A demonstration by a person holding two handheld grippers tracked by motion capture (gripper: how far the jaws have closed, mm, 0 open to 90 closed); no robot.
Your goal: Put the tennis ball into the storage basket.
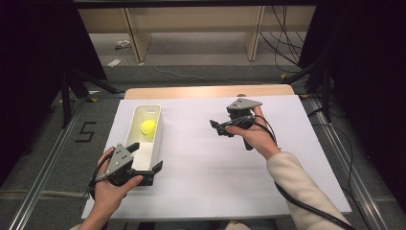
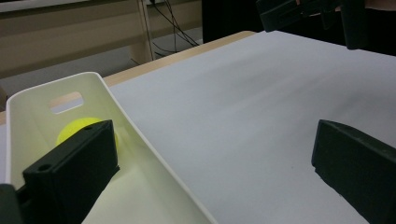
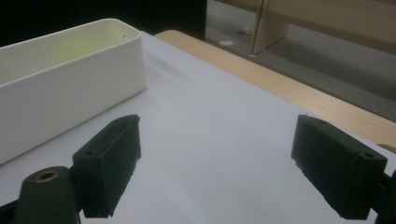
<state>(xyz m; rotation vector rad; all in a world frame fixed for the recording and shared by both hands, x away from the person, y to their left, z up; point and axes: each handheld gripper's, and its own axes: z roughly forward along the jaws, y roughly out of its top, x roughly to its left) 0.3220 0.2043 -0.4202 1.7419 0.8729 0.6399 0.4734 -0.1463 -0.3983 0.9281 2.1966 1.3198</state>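
A yellow ball point(image 1: 148, 127) is seen lying in the white bin point(image 1: 158, 125) on the tabletop point(image 1: 215, 163); in the left gripper view it is half hidden by a jaw. The left tongs point(image 1: 146, 160) are spread across the bin's near wall. The right tongs point(image 1: 216, 126) are held apart and empty, their far tips hard to make out.

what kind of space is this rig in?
Likely a lab data-collection station: a white-covered table with metal floor rails, a taped "5" floor marker, loose cables, and handheld tongs in use.
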